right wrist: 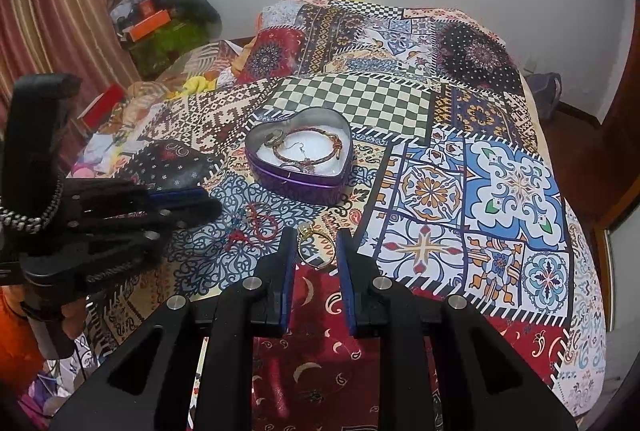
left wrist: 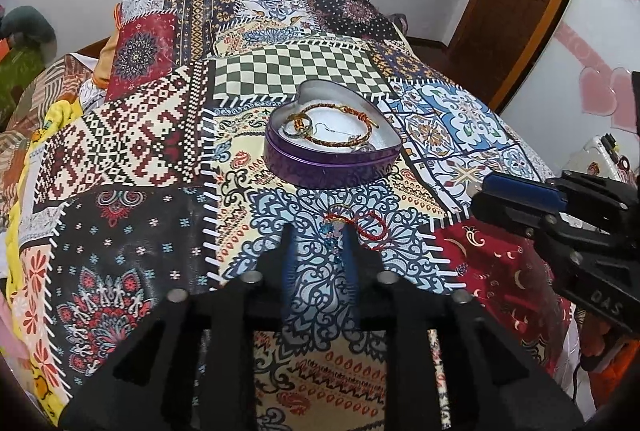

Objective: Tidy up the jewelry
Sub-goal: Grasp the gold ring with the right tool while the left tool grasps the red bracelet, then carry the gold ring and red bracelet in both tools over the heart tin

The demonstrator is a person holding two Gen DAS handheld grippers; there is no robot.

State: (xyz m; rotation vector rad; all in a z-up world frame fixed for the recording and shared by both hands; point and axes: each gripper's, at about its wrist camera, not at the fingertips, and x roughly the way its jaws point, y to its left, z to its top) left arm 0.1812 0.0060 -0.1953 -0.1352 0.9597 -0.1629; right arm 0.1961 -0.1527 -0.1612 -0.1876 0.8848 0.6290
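Observation:
A purple heart-shaped tin [left wrist: 328, 167] [right wrist: 298, 183] sits open on the patchwork bedspread, holding a braided bracelet [left wrist: 340, 127] [right wrist: 308, 147], rings and an earring. A red cord bracelet with blue beads [left wrist: 360, 227] [right wrist: 260, 225] lies on the spread in front of the tin. My left gripper [left wrist: 320, 235] is open, its fingers straddling the blue beads. A gold bangle [right wrist: 316, 247] lies between the fingers of my open right gripper [right wrist: 314, 237]. The right gripper also shows in the left wrist view [left wrist: 560, 207], the left one in the right wrist view [right wrist: 120, 215].
The patchwork bedspread [left wrist: 120, 151] [right wrist: 500, 191] covers a bed. Clutter and boxes [right wrist: 152, 23] lie at the far left by a striped curtain. A wooden door [left wrist: 520, 3] stands at the right. Pillows lie under the spread at the far end.

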